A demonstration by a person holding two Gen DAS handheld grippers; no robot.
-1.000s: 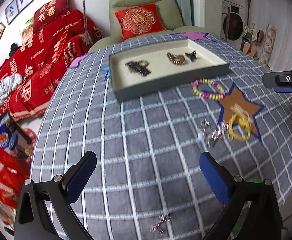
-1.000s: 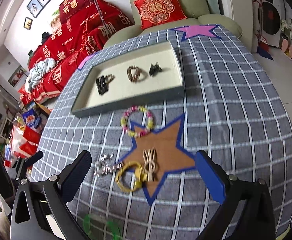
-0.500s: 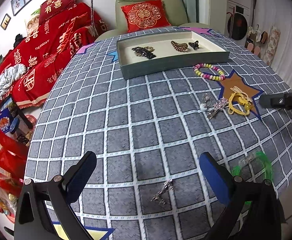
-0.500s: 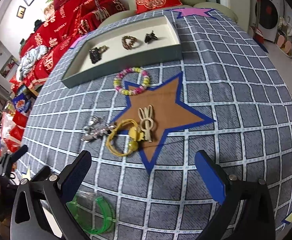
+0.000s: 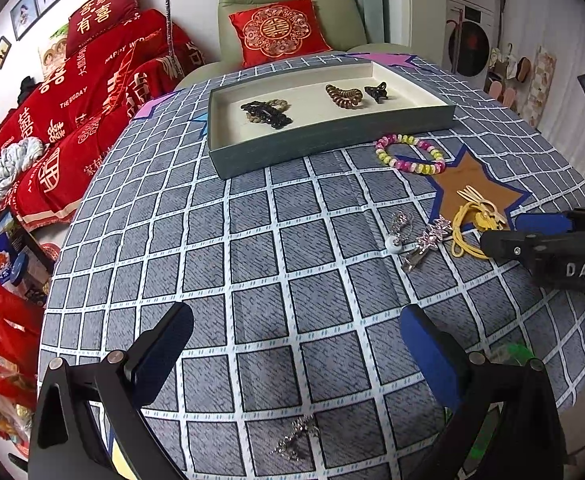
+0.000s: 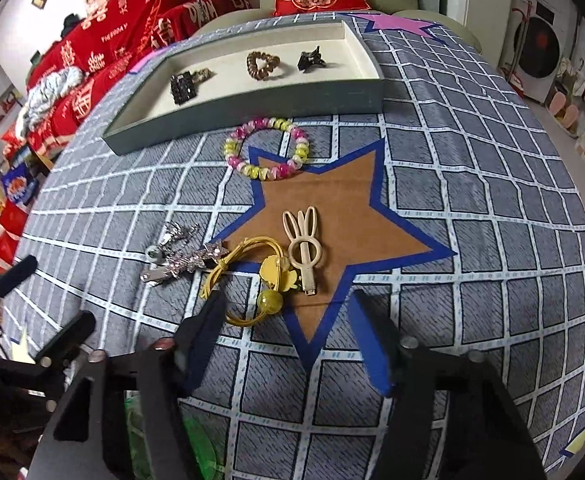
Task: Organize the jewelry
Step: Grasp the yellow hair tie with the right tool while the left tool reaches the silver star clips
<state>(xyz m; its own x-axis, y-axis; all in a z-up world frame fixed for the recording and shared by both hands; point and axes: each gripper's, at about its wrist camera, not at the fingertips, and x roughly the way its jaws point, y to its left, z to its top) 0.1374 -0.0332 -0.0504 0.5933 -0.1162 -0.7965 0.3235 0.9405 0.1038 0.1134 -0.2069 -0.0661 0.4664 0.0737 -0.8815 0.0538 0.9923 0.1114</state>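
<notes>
My right gripper (image 6: 288, 310) hangs low over the brown star patch (image 6: 332, 196). Its jaws are closing, with the bead of the yellow hair tie (image 6: 252, 276) between them; the pads are not pressing on it. A cream rabbit-ear clip (image 6: 302, 240) lies just beyond the tie, and silver clips (image 6: 176, 256) lie to its left. A pink and yellow beaded bracelet (image 6: 268, 154) rests before the grey tray (image 6: 252, 108). My left gripper (image 5: 292, 324) is open over bare cloth, with nothing between its fingers. The right gripper (image 5: 508, 234) shows at the right of the left wrist view.
The tray (image 5: 332, 136) holds a black clip (image 5: 266, 114), a brown coil tie (image 5: 344, 96) and a black claw clip (image 5: 376, 92). A small silver clip (image 5: 296, 436) lies near the table's front edge. A green bangle (image 5: 516, 352) sits at the front right. A sofa and an armchair stand behind.
The right gripper has come down and forward onto the yellow hair tie, and its jaws have narrowed. The left gripper stays open and has hardly shifted.
</notes>
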